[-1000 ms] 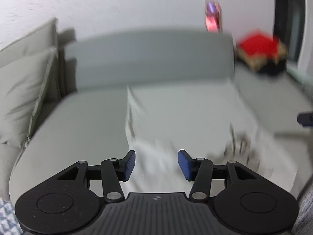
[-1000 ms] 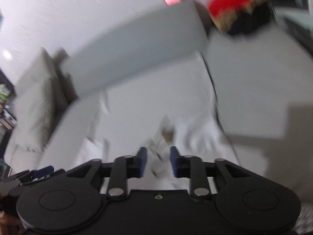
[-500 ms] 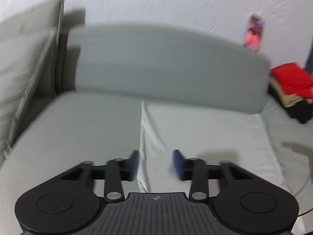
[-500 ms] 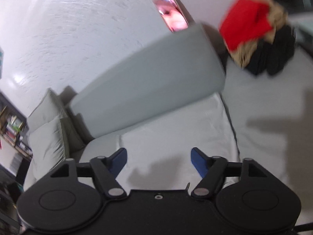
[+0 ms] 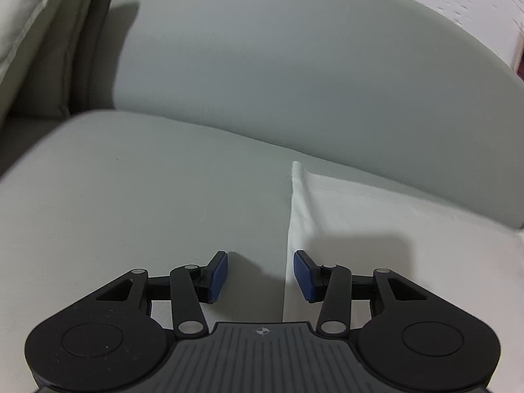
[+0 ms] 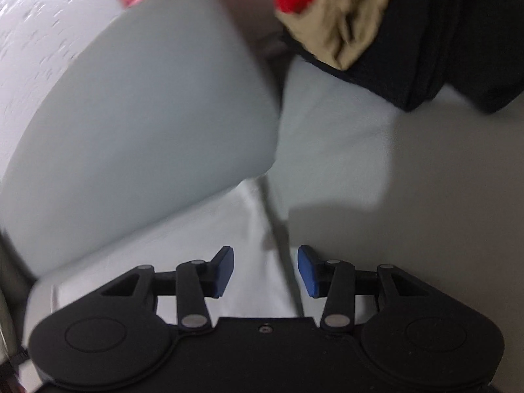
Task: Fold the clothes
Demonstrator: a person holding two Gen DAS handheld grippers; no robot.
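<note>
A white garment lies flat on the grey sofa seat, its far edge near the backrest. My left gripper is open low over the garment's left edge, which runs between the blue pads. The right wrist view shows the same white garment with its right edge between the fingers of my right gripper, which is open too. Neither gripper holds cloth.
The sofa's grey backrest rises just behind the garment. A pale cushion stands at the far left. A pile of red, tan and black clothes sits on the seat to the far right.
Both grippers have moved forward and down toward the garment's far corners. The right gripper went from nearly shut to wide open, then narrowed a little. The cloth now lies smooth.
</note>
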